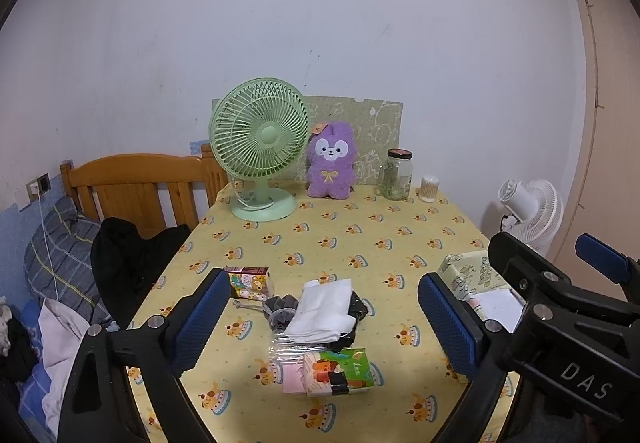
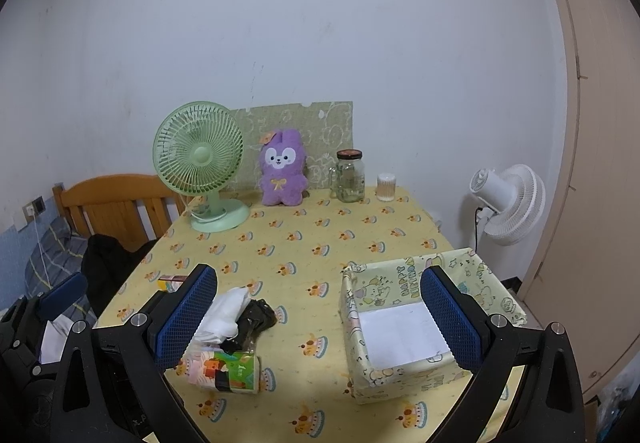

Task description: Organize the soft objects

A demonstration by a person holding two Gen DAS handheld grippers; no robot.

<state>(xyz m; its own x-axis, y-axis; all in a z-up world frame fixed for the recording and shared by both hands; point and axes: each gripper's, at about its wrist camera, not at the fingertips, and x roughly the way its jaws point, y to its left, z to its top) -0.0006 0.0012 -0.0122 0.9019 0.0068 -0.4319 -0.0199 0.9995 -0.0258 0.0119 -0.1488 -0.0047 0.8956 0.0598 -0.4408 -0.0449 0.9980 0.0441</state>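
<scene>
A pile of soft things lies near the table's front: white socks [image 1: 322,309] on dark fabric [image 1: 358,309], a grey scrunchie [image 1: 280,309], and tissue packs [image 1: 338,367] in front. The pile also shows in the right wrist view [image 2: 226,313]. An open patterned paper box [image 2: 428,323] stands to its right, empty with a white bottom. My left gripper [image 1: 322,323] is open, hovering above the pile. My right gripper [image 2: 318,317] is open, hovering between pile and box; it also shows in the left wrist view [image 1: 556,291].
A green desk fan [image 1: 258,147], a purple plush [image 1: 330,167], a glass jar [image 1: 396,175] and a cotton swab tub [image 1: 428,189] stand along the wall. A small colourful box [image 1: 250,281] lies left of the pile. A chair and bed are left of the table, a white fan [image 2: 508,203] on the right.
</scene>
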